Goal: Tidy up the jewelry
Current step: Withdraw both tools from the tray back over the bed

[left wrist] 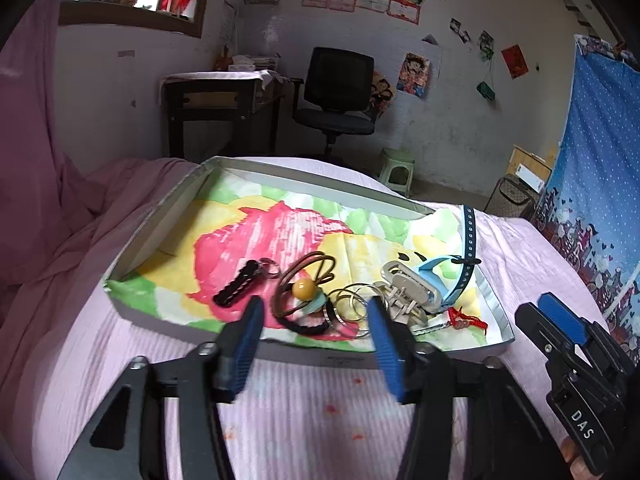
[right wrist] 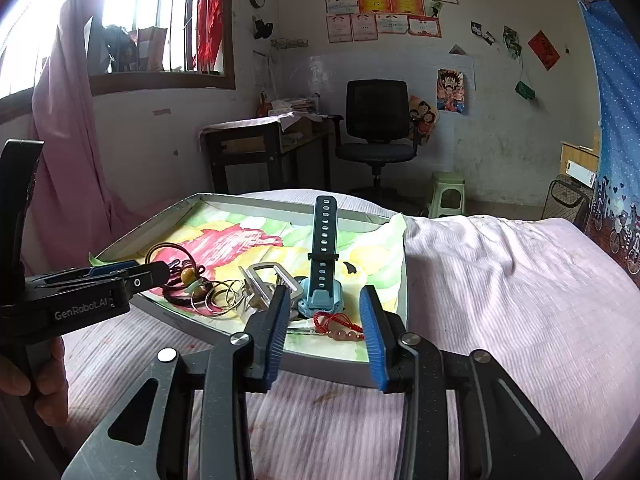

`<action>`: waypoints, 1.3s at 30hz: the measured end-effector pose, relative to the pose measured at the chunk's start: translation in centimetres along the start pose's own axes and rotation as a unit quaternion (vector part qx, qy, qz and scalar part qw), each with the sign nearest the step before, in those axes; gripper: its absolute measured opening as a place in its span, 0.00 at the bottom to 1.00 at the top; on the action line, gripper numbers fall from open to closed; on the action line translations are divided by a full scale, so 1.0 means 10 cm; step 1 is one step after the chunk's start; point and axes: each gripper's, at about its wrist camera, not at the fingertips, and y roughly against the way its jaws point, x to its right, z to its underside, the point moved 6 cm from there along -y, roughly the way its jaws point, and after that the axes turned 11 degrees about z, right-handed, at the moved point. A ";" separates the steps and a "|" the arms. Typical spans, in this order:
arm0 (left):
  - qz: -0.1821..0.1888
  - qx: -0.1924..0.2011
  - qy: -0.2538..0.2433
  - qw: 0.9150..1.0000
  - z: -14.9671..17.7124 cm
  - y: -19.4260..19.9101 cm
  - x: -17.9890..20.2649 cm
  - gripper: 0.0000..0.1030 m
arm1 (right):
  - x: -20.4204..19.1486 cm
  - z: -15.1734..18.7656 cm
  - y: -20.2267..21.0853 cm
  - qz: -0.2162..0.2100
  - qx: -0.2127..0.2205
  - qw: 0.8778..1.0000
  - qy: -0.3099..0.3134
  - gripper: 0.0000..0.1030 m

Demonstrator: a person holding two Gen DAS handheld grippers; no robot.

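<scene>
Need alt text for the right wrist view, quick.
The open right hand-held gripper hovers at the near edge of a shallow tray on a pink bedspread, just before a red beaded bracelet and blue watch. The left hand-held gripper reaches in from the left.

Bedroom: bed (right wrist: pixel 500 280), desk (right wrist: pixel 256 140), office chair (right wrist: pixel 376 120).

Pink-sheeted bed (right wrist: pixel 500 280); shallow grey tray (left wrist: pixel 280 350) lies flat on it.

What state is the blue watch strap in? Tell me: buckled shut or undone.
Undone. In the right wrist view the blue watch lies in the tray, its strap stretched straight away, not looped.
</scene>
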 end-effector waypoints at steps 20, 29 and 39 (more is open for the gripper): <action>-0.024 0.079 -0.027 0.996 0.19 0.68 -0.10 0.98 | 0.00 0.04 0.52 -0.007 0.030 0.999 -0.009 0.73; -0.016 0.105 -0.031 0.994 0.33 1.01 -0.11 1.00 | -0.01 0.12 0.76 -0.015 0.042 0.999 -0.013 0.89; -0.015 0.118 -0.039 0.992 0.50 1.28 -0.10 1.00 | 0.04 0.29 1.00 -0.019 0.044 0.999 -0.025 0.97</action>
